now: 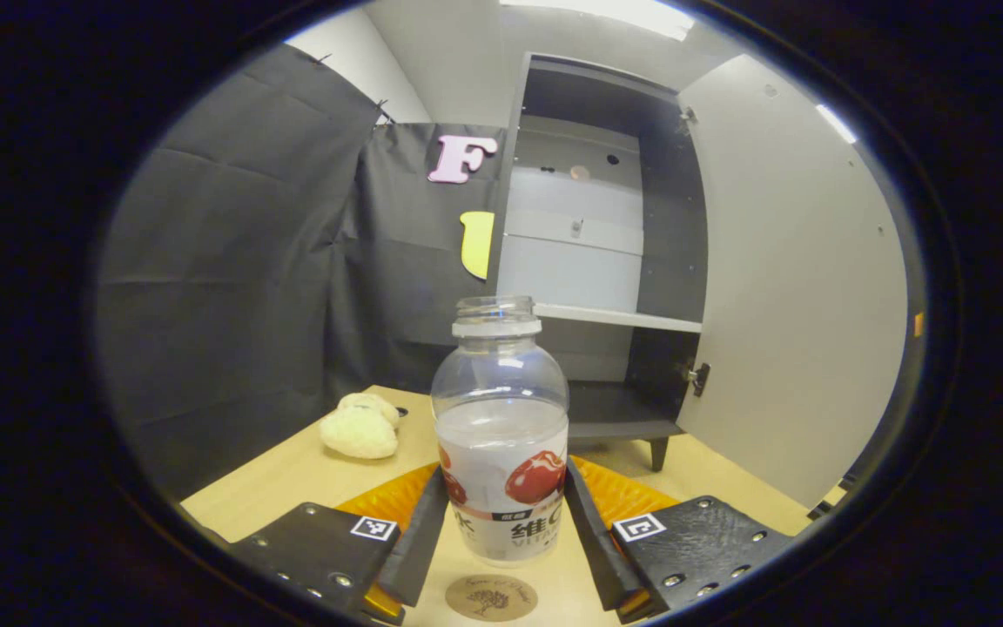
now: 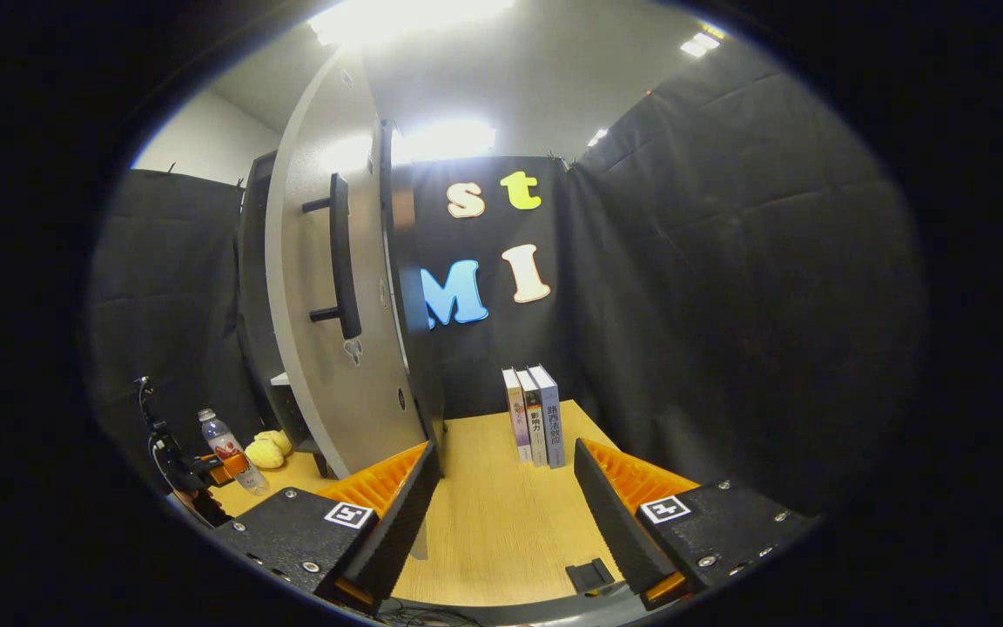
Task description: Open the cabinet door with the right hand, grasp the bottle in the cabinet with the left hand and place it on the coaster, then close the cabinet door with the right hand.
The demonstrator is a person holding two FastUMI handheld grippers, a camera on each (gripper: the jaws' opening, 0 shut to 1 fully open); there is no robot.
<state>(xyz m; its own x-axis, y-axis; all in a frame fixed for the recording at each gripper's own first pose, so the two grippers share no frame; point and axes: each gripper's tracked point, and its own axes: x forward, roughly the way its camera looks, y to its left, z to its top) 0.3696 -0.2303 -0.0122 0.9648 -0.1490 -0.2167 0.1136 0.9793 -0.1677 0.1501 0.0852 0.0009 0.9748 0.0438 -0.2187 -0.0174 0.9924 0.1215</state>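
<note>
My left hand-held gripper is clamped on the bottle, both fingers pressed to the sides of its label, and the bottle stands upright with its long axis vertical and its open neck pointing up. The relation that matters now is bottle to coaster: the coaster lies on the desk directly below and a little nearer me than the bottle's base; I cannot tell whether the base touches the desk or hangs just above it. I judge the move is a short pull back and down. The bottle is clear thin plastic, ribbed at the neck, with a glossy wrapped label; the coaster is a flat round disc, cork-like, with a printed tree. My right hand-held gripper is spread apart and empty, near the open cabinet door, whose smooth pale panel carries a dark bar handle.
</note>
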